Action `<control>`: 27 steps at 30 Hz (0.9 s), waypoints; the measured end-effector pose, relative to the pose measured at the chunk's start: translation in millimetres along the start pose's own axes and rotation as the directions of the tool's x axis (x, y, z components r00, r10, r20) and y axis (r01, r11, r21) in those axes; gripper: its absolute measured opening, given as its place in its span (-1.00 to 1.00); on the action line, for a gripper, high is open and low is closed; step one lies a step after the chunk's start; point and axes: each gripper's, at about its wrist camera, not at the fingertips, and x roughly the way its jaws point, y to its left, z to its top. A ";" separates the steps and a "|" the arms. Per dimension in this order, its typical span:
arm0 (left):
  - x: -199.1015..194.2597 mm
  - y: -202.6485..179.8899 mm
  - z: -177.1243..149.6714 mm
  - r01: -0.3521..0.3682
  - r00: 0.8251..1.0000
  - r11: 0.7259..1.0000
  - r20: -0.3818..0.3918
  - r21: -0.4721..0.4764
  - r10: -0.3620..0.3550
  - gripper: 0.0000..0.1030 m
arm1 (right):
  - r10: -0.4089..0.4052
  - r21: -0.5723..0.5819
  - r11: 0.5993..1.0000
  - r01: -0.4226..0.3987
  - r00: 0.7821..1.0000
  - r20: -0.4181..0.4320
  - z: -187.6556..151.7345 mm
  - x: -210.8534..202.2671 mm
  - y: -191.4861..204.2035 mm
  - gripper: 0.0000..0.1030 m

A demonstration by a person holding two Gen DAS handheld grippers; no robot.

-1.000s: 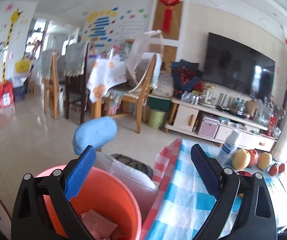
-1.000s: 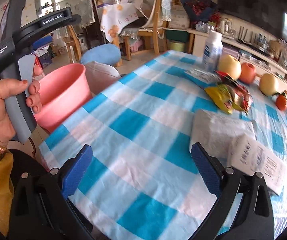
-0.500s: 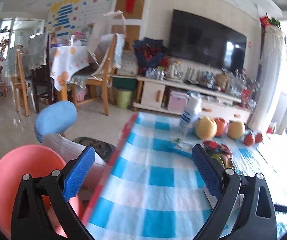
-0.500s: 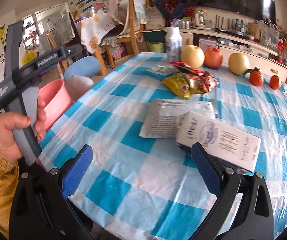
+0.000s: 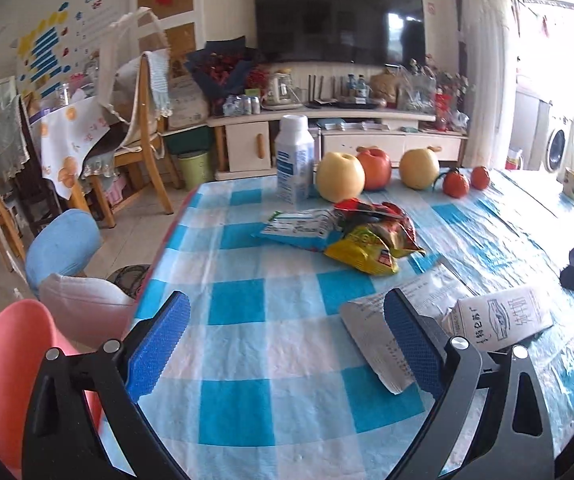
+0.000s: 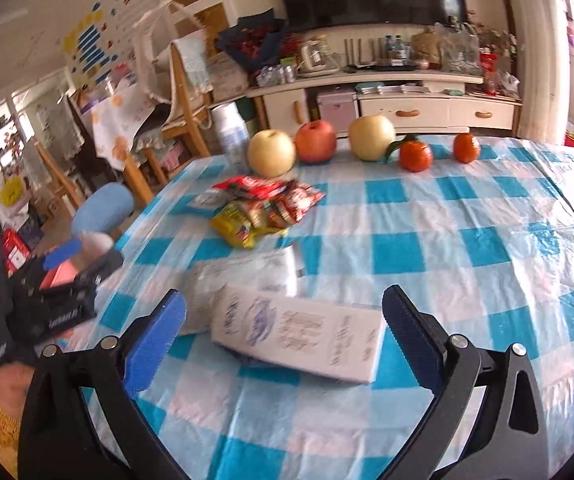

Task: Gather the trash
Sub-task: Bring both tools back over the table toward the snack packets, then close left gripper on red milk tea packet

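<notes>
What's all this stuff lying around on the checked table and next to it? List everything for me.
Tablecloth: one, blue and white checks, covers the table.
Milk carton: one, white, lying flat, near edge.
Paper packet: one, white, printed, partly under the carton.
Snack wrappers: a pile, red, yellow and blue-white, mid-table.
Bottle: one, white with blue label, upright, far side.
Pears: two, yellow, far side.
Apple: one, red, between the pears.
Tangerines: two, orange, right of the fruit row.
Bin: one, pink-orange, on the floor left of the table.
Stool: one, blue, beyond the bin.
Left gripper: open, empty.
Right gripper: open, over the carton.
</notes>
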 end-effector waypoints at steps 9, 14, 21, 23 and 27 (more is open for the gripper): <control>28.7 12.6 20.9 0.123 0.991 0.974 -0.037 -0.188 -0.132 0.87 | -0.011 0.156 0.988 0.010 1.000 0.008 27.8 18.4 -68.0 0.92; 63.2 20.7 51.2 0.128 0.989 0.937 -0.030 -0.325 -0.146 0.87 | 0.010 0.091 0.996 -0.009 1.000 -0.012 38.5 35.6 -66.0 0.82; 130.6 -14.9 101.8 0.096 0.987 0.955 -0.095 -0.281 -0.127 0.79 | 0.016 0.017 1.000 -0.015 0.998 -0.062 48.9 69.4 -66.3 0.67; 150.6 -24.7 109.8 0.095 0.983 0.959 -0.124 -0.268 -0.133 0.53 | 0.014 0.015 1.000 -0.013 0.997 -0.070 52.5 74.9 -70.2 0.67; 185.1 -44.4 116.8 0.102 0.973 0.963 -0.175 -0.248 -0.148 0.35 | 0.012 0.041 0.999 -0.009 0.996 -0.085 57.4 83.8 -82.8 0.67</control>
